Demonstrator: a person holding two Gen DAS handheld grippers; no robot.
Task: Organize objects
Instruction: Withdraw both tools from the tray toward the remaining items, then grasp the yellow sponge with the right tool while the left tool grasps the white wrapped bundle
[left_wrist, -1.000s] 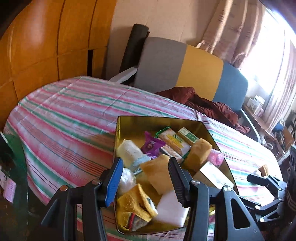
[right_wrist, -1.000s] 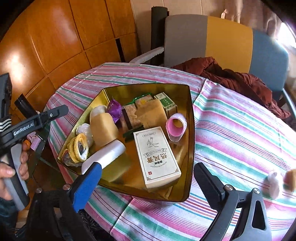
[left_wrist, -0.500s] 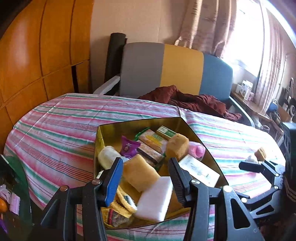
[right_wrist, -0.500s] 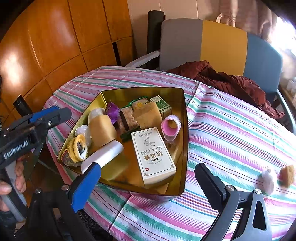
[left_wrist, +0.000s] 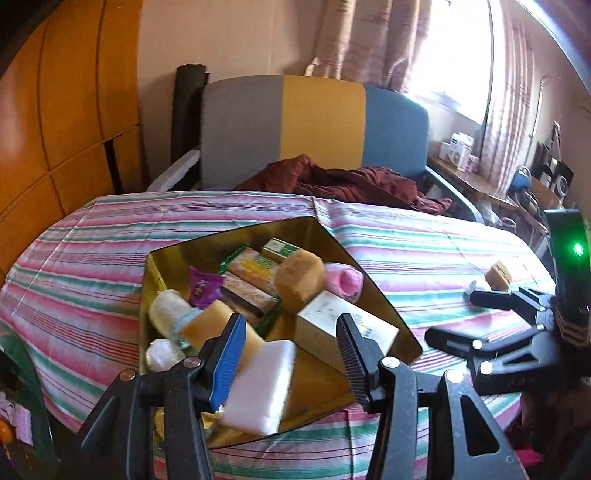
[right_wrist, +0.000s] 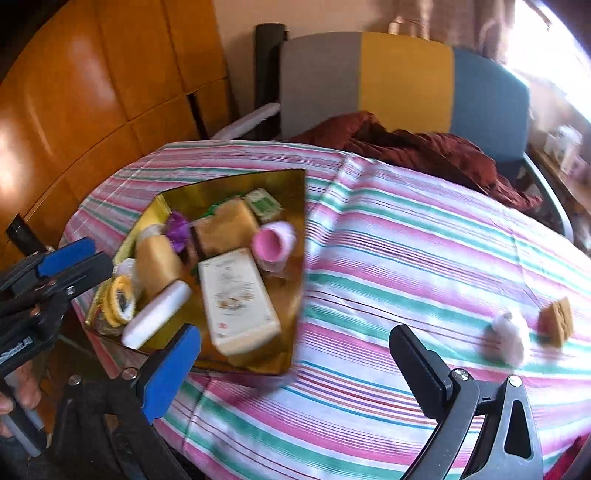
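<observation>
Gold tin (left_wrist: 173, 258) packed with boxes and sponges, sits just ahead of my left gripper (left_wrist: 288, 354) | left jaws part-open, empty | right gripper (right_wrist: 295, 365) wide apart, empty | step: fetching strays | next: reach right to sponge piece (right_wrist: 556, 321) and white ball (right_wrist: 508, 338), well right of tin.

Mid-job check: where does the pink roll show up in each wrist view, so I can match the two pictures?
Left wrist view: the pink roll lies in the gold tin's far right part, right of the brown sponge.
Right wrist view: the pink roll sits centre-left, by the tin's right wall, above the white printed box.
Shared landmark: the grey, yellow and blue chair back behind the table.
</observation>
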